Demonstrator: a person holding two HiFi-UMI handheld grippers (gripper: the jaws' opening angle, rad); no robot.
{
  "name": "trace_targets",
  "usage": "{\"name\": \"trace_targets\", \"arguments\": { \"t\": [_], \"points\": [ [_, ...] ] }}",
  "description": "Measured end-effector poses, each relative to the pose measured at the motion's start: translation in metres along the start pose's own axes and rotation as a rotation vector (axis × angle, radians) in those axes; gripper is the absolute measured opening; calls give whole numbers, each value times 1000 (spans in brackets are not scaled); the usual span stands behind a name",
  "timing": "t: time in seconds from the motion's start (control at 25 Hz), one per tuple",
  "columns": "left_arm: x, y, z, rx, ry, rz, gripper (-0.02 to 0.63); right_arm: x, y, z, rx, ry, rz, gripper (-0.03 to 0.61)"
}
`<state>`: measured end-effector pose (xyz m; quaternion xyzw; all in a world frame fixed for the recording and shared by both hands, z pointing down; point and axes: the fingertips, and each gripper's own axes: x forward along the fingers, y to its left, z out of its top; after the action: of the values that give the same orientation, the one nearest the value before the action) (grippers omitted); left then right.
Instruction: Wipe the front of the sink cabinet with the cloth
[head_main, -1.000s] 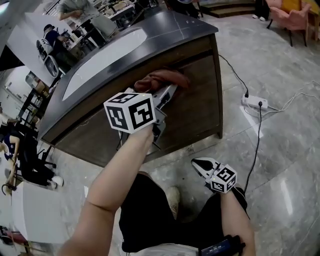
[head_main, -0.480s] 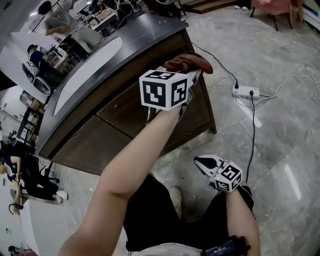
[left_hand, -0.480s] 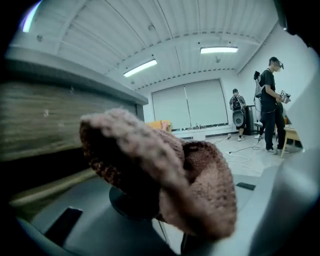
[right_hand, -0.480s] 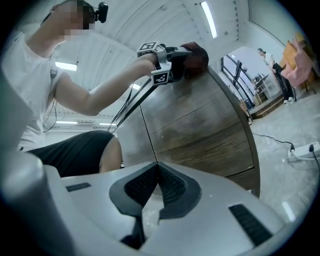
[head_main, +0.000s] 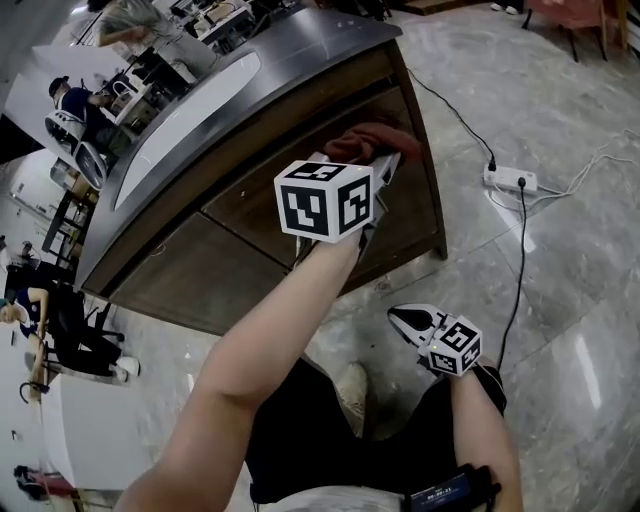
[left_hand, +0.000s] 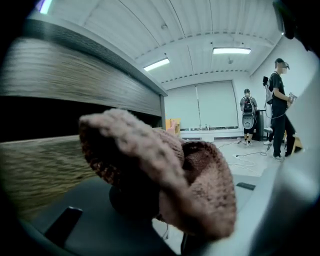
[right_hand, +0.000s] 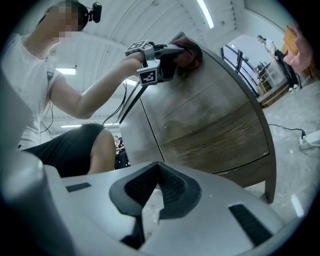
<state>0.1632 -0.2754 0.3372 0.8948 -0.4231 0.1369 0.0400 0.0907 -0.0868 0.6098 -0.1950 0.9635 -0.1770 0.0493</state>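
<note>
The sink cabinet has a brown wood front (head_main: 250, 215) under a grey top (head_main: 300, 75). A reddish-brown knitted cloth (head_main: 372, 140) is pressed against the upper front near its right edge. My left gripper (head_main: 385, 162) is shut on it, arm stretched out. In the left gripper view the cloth (left_hand: 170, 170) bulges between the jaws of the left gripper (left_hand: 167, 215), with the wood front (left_hand: 45, 165) right beside it. My right gripper (head_main: 397, 320) hangs low by my leg, shut and empty, away from the cabinet. The right gripper view shows the right gripper (right_hand: 149, 202), the cabinet front (right_hand: 210, 125) and the cloth (right_hand: 189, 55).
A white power strip (head_main: 510, 180) with cables lies on the tiled floor right of the cabinet. The cabinet's right corner leg (head_main: 440, 250) stands near it. My shoe (head_main: 350, 395) is below the cabinet front. People and desks (head_main: 85, 110) stand beyond the cabinet.
My left gripper has carried the cloth rightwards along the upper cabinet front to its right edge, then slightly down. The right gripper has stayed in place.
</note>
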Motion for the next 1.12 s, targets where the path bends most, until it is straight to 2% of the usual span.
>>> {"name": "trace_targets", "arguments": {
  "t": [0.4, 0.72, 1.04, 1.12],
  "points": [
    [-81, 52, -41, -73, -6, 54, 121, 53, 13, -25, 50, 37, 118, 12],
    [-155, 95, -62, -73, -39, 176, 121, 74, 11, -45, 77, 86, 145, 12],
    [-212, 130, -108, -59, 25, 319, 121, 101, 35, -58, 58, 133, 224, 12],
    [-227, 141, -119, -79, 41, 351, 121, 107, 42, -60, 40, 148, 243, 12]
  ]
}}
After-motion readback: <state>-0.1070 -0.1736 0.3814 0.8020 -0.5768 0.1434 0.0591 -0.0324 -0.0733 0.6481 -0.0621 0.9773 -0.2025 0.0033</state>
